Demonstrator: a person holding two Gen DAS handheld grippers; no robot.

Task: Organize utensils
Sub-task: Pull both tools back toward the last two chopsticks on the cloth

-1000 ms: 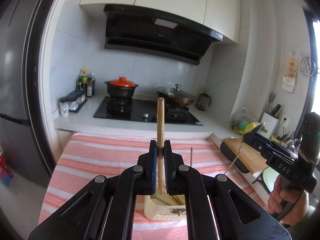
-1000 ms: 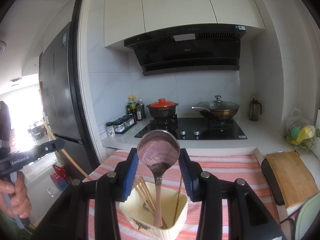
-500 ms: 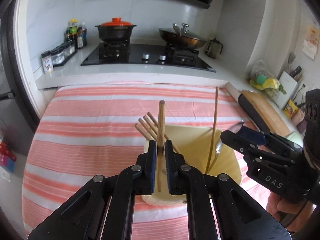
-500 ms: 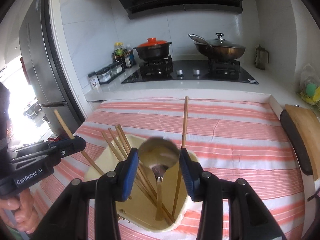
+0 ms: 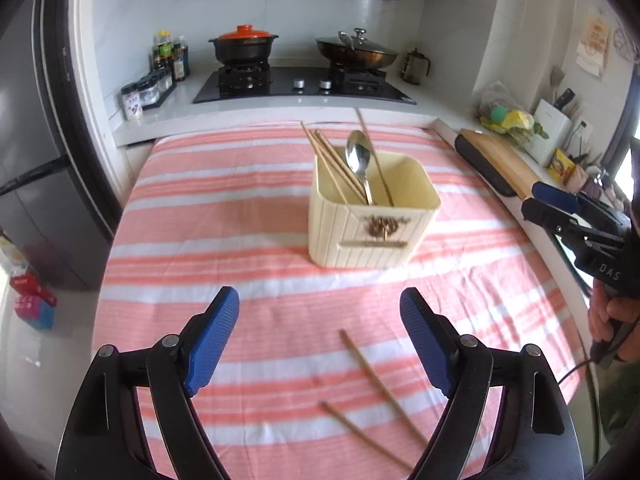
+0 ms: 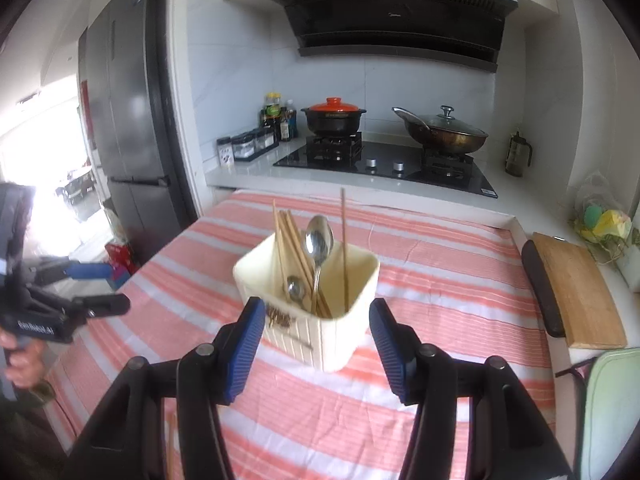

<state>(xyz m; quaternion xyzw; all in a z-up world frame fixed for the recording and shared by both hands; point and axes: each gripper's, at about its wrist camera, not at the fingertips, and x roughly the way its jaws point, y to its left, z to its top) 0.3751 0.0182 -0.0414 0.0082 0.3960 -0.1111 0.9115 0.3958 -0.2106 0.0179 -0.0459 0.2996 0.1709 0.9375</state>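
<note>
Both the left tongs (image 5: pixel 319 342) and right tongs (image 6: pixel 317 350) gape empty, the holder (image 5: pixel 370 216) with spoon (image 5: pixel 357 160) and chopsticks (image 5: pixel 332 160) ahead on the table (image 5: pixel 208 216), two blurred sticks (image 5: pixel 380 392), probably chopsticks, near the left tongs.

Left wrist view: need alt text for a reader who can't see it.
A cream utensil holder stands on a pink-and-white striped tablecloth, holding a metal spoon and several wooden chopsticks. The open left gripper hovers in the foreground over two loose chopsticks lying on the cloth; the right gripper is at the right edge.
</note>
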